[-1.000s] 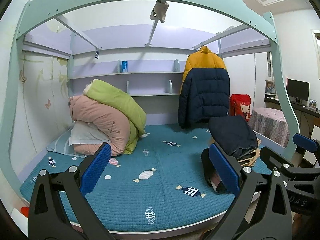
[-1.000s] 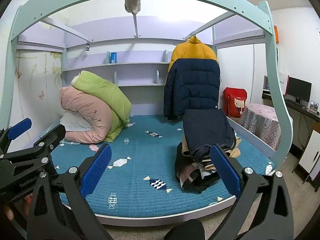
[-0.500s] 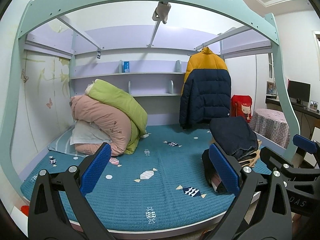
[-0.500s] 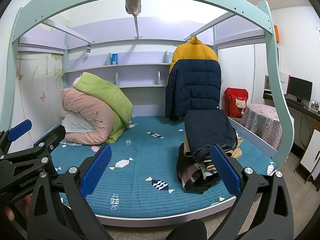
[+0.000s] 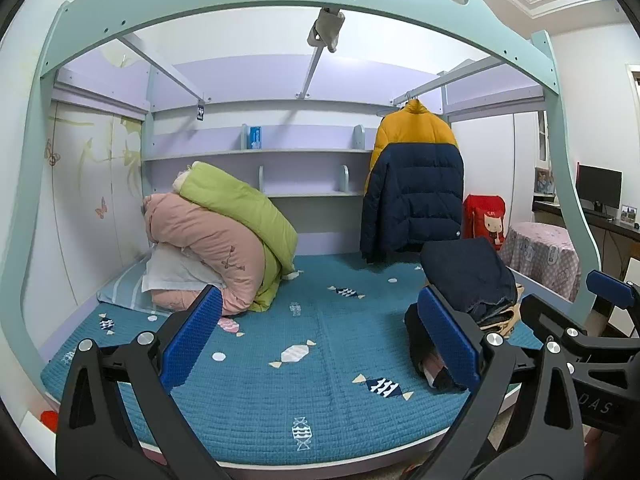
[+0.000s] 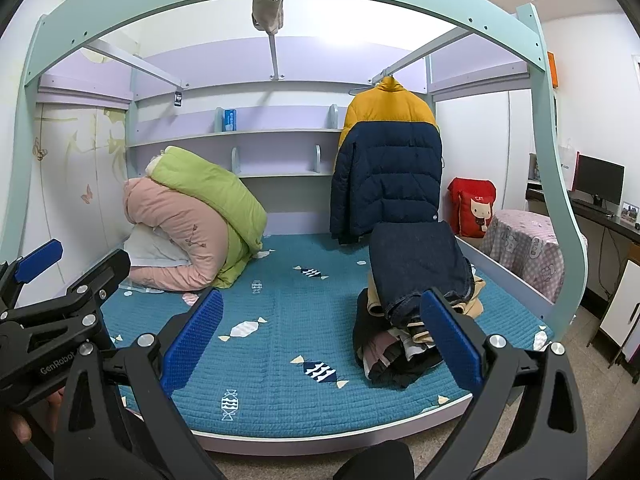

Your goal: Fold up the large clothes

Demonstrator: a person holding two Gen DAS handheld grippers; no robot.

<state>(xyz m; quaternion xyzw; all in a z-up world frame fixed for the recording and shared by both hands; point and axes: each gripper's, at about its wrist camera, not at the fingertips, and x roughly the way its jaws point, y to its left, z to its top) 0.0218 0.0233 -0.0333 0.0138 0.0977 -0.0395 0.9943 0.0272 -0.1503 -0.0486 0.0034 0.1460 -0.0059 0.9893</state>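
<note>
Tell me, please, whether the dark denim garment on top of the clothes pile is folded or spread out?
Folded. The denim garment sits as a compact layered rectangle atop the clothes pile, its doubled edge hanging over the front.

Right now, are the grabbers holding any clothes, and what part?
No. The left gripper and the right gripper are both open with nothing between their fingers. The pile of clothes lies untouched on the bed.
</note>
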